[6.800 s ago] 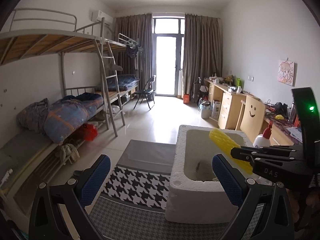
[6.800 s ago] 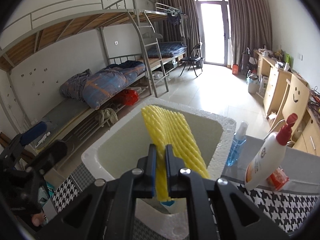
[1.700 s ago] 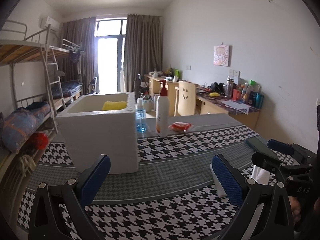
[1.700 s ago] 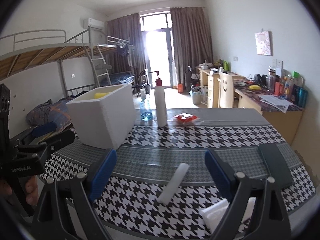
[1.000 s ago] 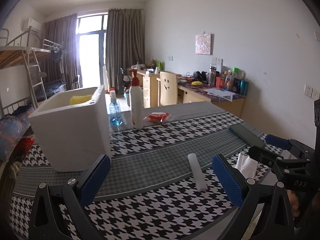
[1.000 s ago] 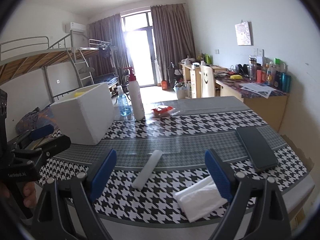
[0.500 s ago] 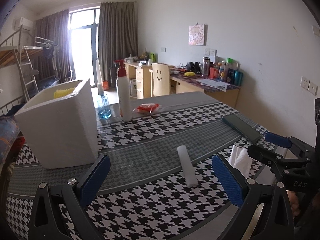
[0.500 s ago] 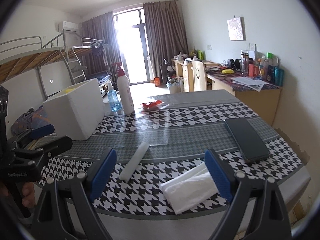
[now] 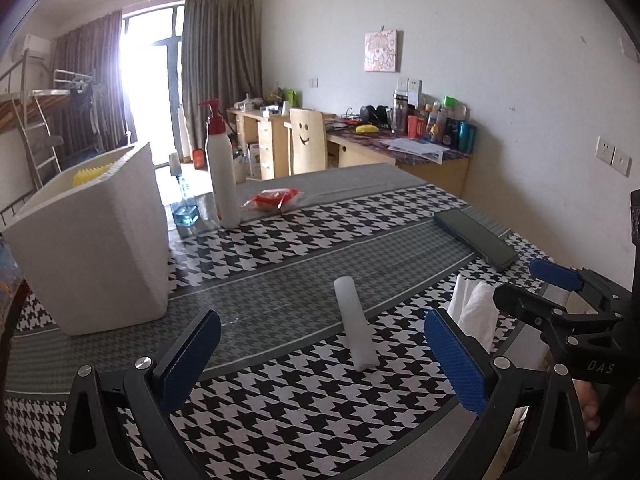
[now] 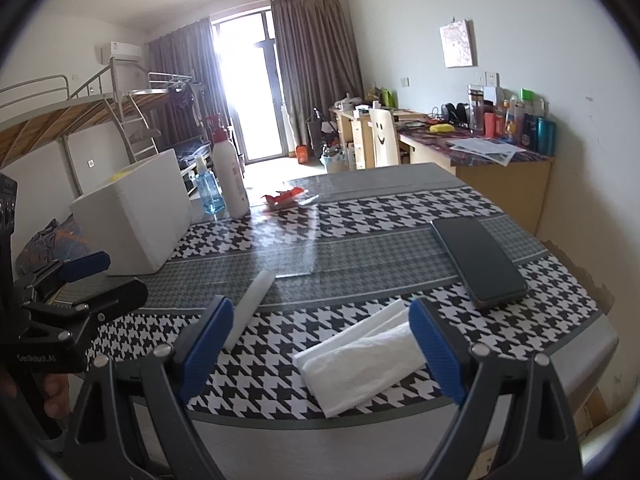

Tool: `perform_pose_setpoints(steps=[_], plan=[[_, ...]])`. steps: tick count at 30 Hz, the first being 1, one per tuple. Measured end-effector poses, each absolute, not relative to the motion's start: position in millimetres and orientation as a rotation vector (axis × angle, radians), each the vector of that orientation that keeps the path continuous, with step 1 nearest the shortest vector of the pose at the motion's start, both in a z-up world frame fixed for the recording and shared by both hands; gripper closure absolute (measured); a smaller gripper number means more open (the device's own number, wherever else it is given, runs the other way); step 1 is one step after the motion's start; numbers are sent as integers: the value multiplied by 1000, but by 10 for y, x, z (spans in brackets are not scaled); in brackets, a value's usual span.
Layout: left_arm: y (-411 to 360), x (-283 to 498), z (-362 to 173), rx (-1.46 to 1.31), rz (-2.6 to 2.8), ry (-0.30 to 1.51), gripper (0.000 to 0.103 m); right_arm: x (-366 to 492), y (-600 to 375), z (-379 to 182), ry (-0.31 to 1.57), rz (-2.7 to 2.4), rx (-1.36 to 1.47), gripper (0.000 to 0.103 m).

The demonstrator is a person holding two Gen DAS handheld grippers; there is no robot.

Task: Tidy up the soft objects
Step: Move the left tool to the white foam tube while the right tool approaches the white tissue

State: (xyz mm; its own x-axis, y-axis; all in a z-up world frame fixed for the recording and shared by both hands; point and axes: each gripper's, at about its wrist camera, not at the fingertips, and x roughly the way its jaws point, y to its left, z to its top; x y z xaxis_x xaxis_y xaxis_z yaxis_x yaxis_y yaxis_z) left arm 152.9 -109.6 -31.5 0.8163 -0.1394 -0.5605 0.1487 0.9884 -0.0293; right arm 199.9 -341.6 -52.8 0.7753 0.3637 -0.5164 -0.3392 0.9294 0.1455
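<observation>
Going left to right: foam box [image 9: 96, 240] standing at the table's far left, yellow mesh [image 9: 90, 171] already inside. Next, left gripper [image 9: 320, 354] with jaws wide, empty, aimed at the white foam stick [image 9: 354, 326] lying on the houndstooth cloth [image 9: 280, 400], not touching it. Probably very light, spongy, easily dented; best pinched across the middle, gently, to keep it level. Further right, folded white sheet [image 10: 360, 364] lying flat near the table edge, between the spread fingers of the right gripper [image 10: 320, 356], also empty, pads clear of it. Likely limp and thin; best taken at the thick folded edge. Phone [image 10: 476, 260] beyond, apart.
</observation>
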Motion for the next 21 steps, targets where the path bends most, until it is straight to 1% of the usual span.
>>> perform_pose_setpoints(steps=[21], plan=[[-1292, 1870, -620, 25, -176, 709, 1, 2200, -3497, -780, 648, 353, 29, 11]])
